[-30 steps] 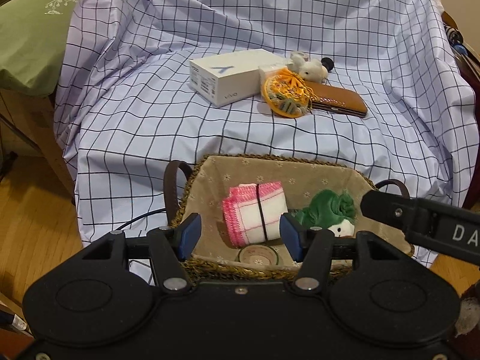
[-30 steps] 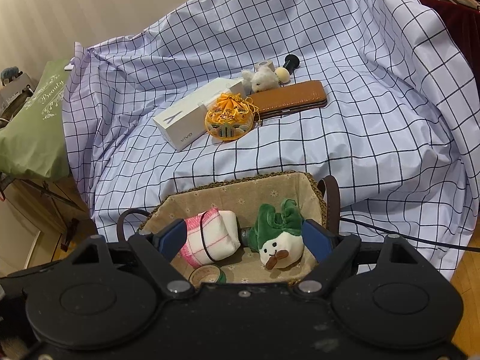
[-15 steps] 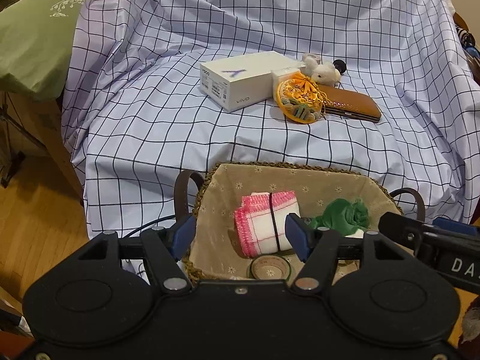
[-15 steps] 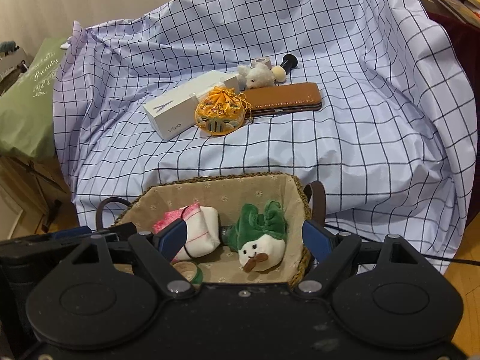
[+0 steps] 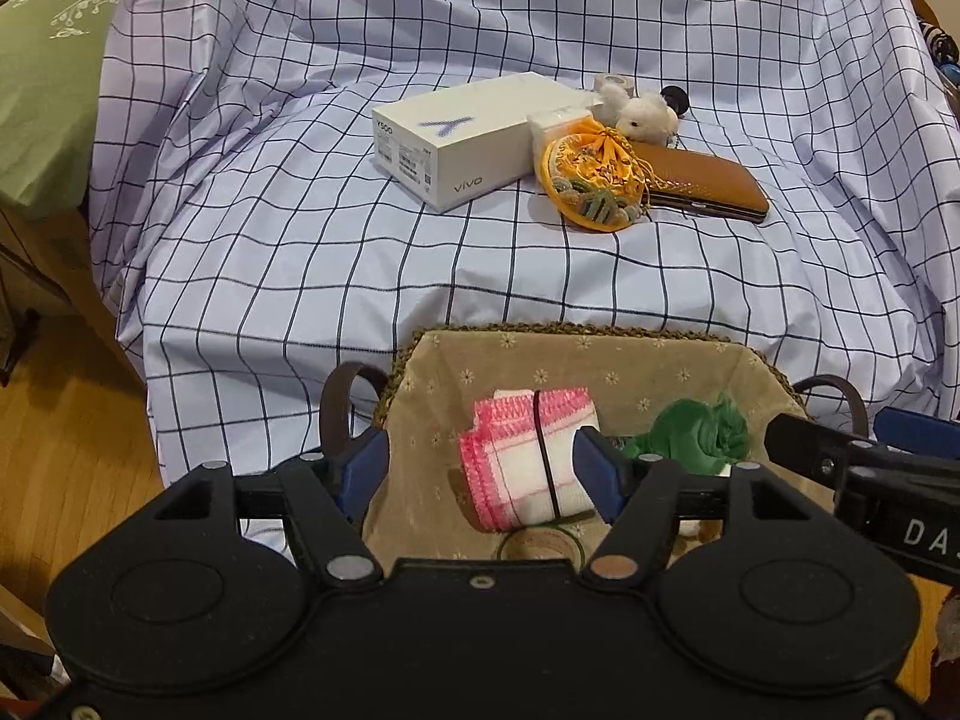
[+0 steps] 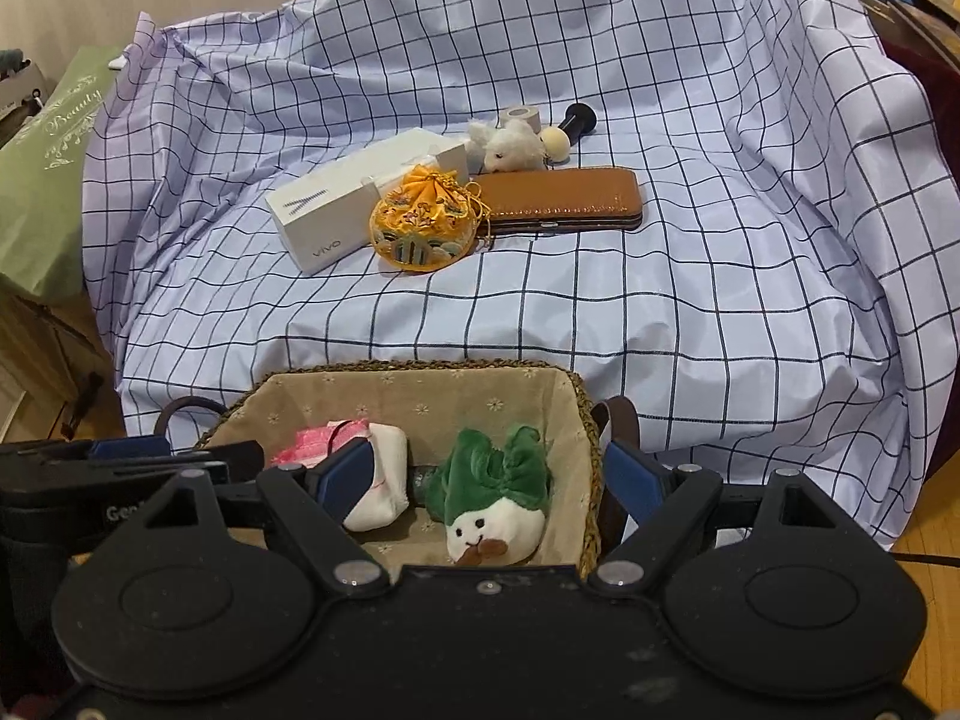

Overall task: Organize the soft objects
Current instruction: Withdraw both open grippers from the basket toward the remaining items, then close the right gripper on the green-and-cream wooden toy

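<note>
Checked cloth (image 5: 300, 240) holds a white box (image 5: 474, 138) printed "vivo", "Y500".

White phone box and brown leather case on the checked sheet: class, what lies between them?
In both wrist views the orange embroidered pouch lies between the white phone box and the brown leather case, leaning on the box and overlapping the case's end.
</note>
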`<state>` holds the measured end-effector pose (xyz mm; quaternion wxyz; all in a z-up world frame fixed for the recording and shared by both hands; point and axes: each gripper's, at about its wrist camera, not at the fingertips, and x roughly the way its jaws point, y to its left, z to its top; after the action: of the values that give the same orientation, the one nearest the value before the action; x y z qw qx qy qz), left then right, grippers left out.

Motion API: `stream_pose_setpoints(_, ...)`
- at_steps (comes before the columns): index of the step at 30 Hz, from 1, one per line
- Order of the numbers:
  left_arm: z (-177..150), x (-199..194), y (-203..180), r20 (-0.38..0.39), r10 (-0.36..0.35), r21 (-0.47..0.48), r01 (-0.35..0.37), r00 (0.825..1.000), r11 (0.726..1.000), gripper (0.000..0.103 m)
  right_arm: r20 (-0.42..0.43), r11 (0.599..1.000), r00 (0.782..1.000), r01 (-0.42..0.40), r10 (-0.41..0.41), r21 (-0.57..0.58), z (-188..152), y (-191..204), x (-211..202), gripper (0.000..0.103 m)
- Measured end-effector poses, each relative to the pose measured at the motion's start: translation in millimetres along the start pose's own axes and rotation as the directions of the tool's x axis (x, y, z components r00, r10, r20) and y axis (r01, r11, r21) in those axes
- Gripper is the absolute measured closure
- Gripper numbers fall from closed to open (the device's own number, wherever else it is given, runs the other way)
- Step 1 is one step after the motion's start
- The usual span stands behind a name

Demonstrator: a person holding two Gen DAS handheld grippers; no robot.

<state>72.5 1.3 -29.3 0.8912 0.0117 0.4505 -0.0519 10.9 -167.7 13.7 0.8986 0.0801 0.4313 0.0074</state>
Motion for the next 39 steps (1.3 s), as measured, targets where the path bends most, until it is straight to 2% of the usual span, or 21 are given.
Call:
stream_pose_setpoints(16, 51.1, 36.7, -3.6, -0.030, -0.026, 0.069, 0.028, 0.999, 0.997, 0.039, 0.015, 1.000, 1.000, 0.015, -0.015, -0.014, 59.5, -9.7, 37.9, 0.019)
stream_pose_setpoints(28, 93.2, 61.7, -13.5, -0.015, -0.049, 0.115, 0.050, 0.999, 0.992, 0.039, 0.107, 0.998, 0.993, 0.046, -0.041, -0.046, 131.2, -21.9, 70.6, 0.019)
stream_pose_setpoints(39, 138.1, 81.9, -25.3, 0.009, -0.080, 0.159, 0.078, 0.997, 0.984, 0.039, 0.222, 0.987, 0.968, 0.139, -0.119, -0.077, 210.6, -35.5, 119.8, 0.019)
